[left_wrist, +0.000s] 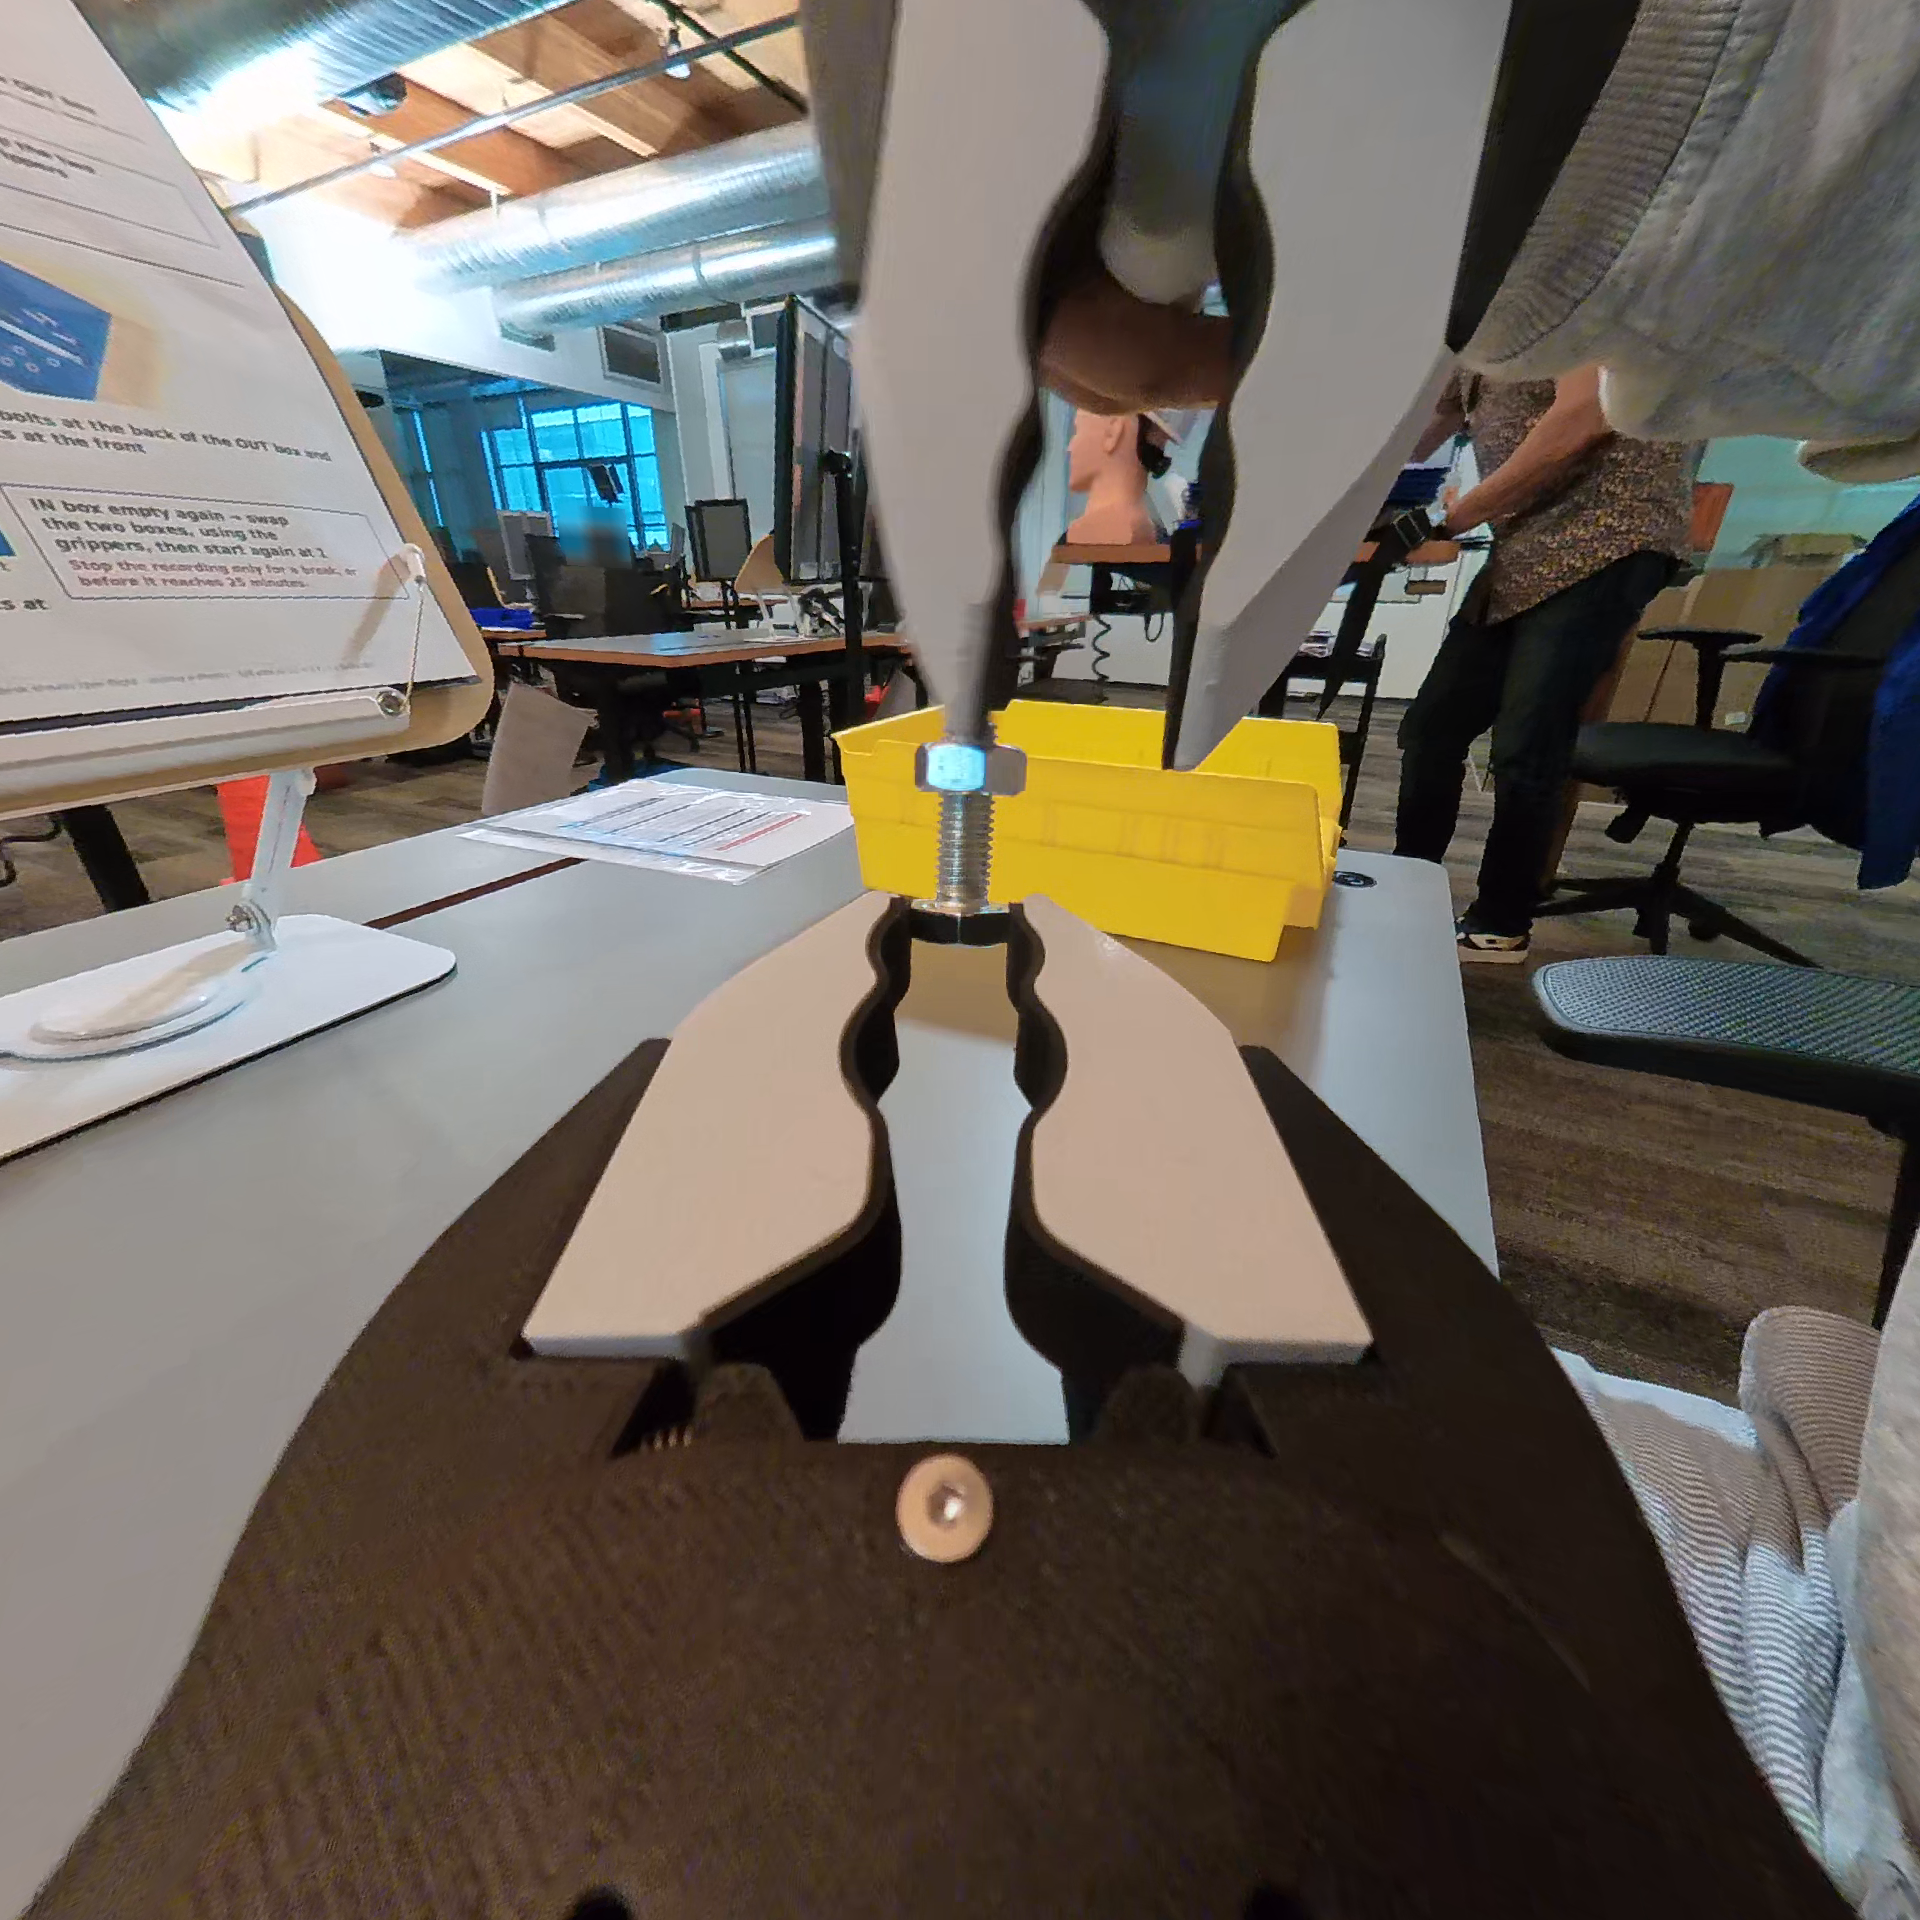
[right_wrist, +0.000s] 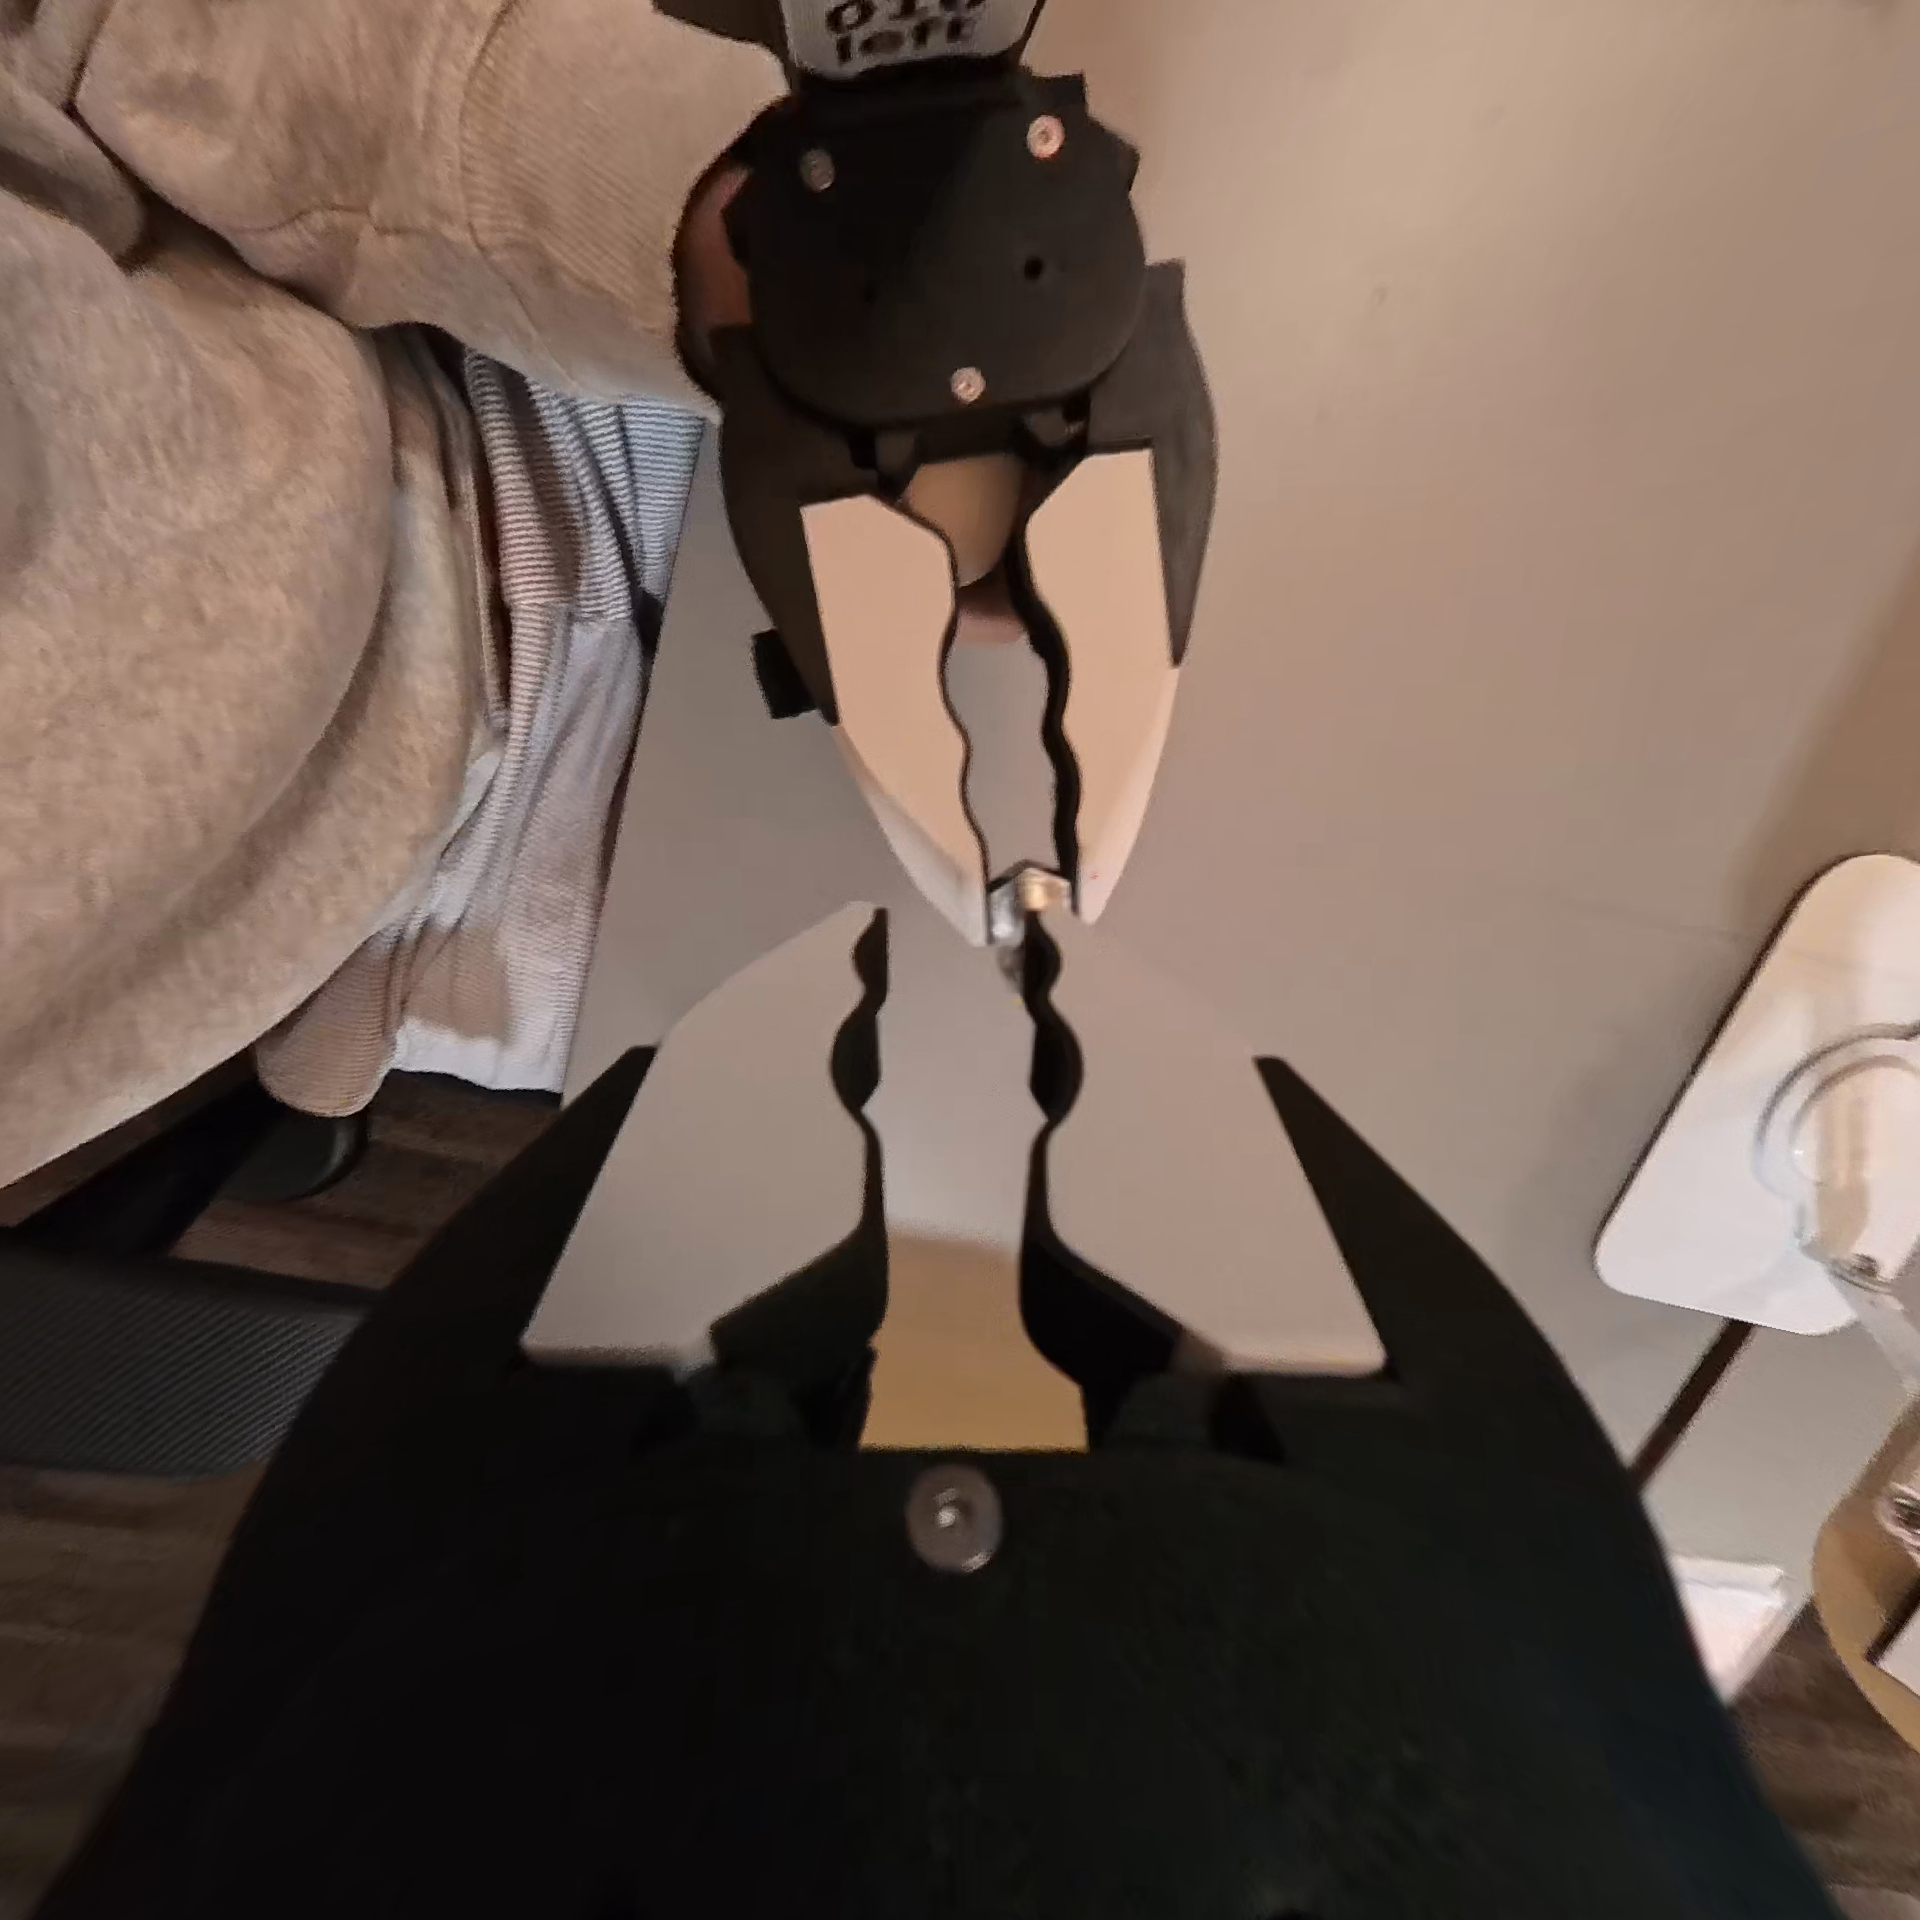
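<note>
A silver bolt (left_wrist: 966, 852) stands upright above the grey table (left_wrist: 312, 1195), with a hex nut (left_wrist: 969, 769) on its upper end. My left gripper (left_wrist: 956, 916) is shut on the bolt's head and holds it threads up. My right gripper (left_wrist: 1075, 740) comes down from above with its jaws apart. One of its fingertips (left_wrist: 971, 717) rests on the nut and the other hangs free to the right. In the right wrist view, looking down, the left gripper (right_wrist: 1029, 899) pinches the bolt (right_wrist: 1023, 896), and my right gripper (right_wrist: 951, 935) is open just below it.
A yellow bin (left_wrist: 1091, 831) stands behind the bolt near the table's far edge. An instruction sheet on a stand (left_wrist: 156, 416) with a white base (left_wrist: 260, 977) is at the left, also in the right wrist view (right_wrist: 1766, 1091). A laminated sheet (left_wrist: 665, 826) lies behind. Chairs (left_wrist: 1714, 1018) and a standing person (left_wrist: 1558, 623) are at the right. My left and right fingertips are right by each other.
</note>
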